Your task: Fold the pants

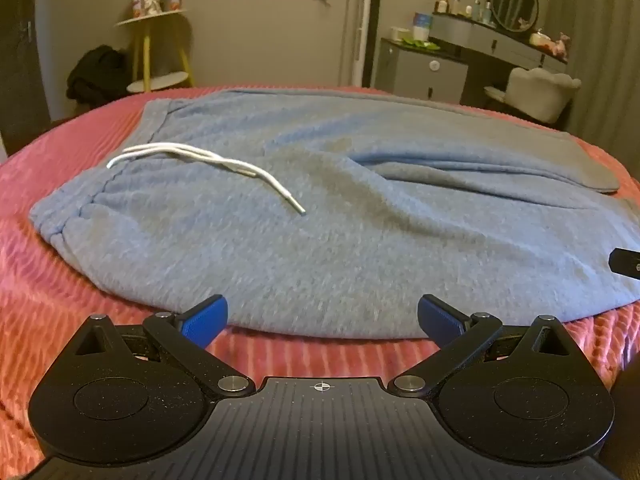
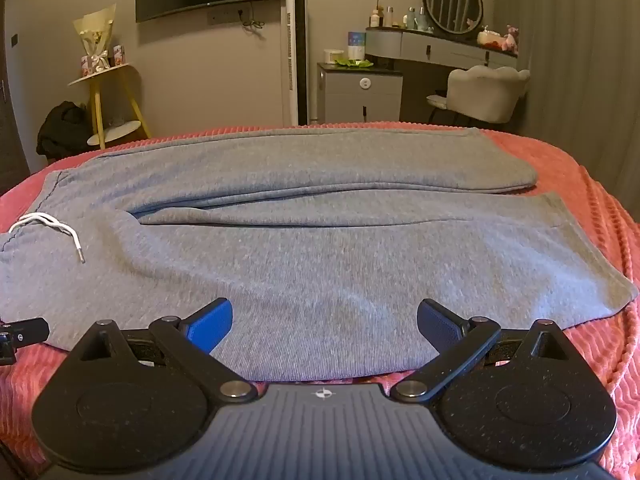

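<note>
Grey sweatpants (image 1: 320,216) lie flat on a red bedspread (image 1: 60,280), waistband to the left and both legs running right. A white drawstring (image 1: 200,160) lies loose on the waist area. In the right wrist view the pants (image 2: 320,248) show both legs, the far leg ending at a hem (image 2: 516,176); the drawstring (image 2: 60,228) is at the left. My left gripper (image 1: 322,316) is open at the near edge of the pants by the waist. My right gripper (image 2: 324,320) is open over the near leg's edge. Neither holds anything.
The bedspread (image 2: 580,208) ends beyond the pants. Behind stand a yellow side table (image 2: 108,96), a tower fan (image 2: 296,56), a grey cabinet (image 2: 360,92), a vanity with a round mirror (image 2: 452,2) and a chair (image 2: 484,92). The other gripper's tip shows at the frame edges (image 1: 626,264) (image 2: 20,332).
</note>
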Demonstrator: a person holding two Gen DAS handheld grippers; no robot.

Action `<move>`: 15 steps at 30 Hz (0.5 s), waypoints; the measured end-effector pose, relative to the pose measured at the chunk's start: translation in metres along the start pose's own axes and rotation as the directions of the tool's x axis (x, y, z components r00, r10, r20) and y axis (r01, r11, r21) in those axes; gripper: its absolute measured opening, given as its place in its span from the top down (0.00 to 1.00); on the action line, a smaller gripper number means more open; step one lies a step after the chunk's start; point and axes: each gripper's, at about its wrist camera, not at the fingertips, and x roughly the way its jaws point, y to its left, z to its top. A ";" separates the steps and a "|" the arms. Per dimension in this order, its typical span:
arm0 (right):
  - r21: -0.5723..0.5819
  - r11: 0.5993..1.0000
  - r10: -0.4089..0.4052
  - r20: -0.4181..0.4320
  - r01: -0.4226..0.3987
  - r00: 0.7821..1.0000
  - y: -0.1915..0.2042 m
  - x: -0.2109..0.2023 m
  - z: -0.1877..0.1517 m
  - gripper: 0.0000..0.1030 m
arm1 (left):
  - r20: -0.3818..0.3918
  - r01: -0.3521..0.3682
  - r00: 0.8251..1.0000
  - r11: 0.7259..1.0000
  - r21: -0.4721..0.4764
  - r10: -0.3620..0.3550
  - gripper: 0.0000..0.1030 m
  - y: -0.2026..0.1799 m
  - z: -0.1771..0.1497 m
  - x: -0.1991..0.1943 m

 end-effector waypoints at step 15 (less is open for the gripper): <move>0.022 1.000 0.003 -0.004 -0.003 1.000 0.002 0.000 0.005 0.04 | -0.016 -0.009 1.000 1.000 -0.015 0.009 0.00 0.002 -0.003 0.003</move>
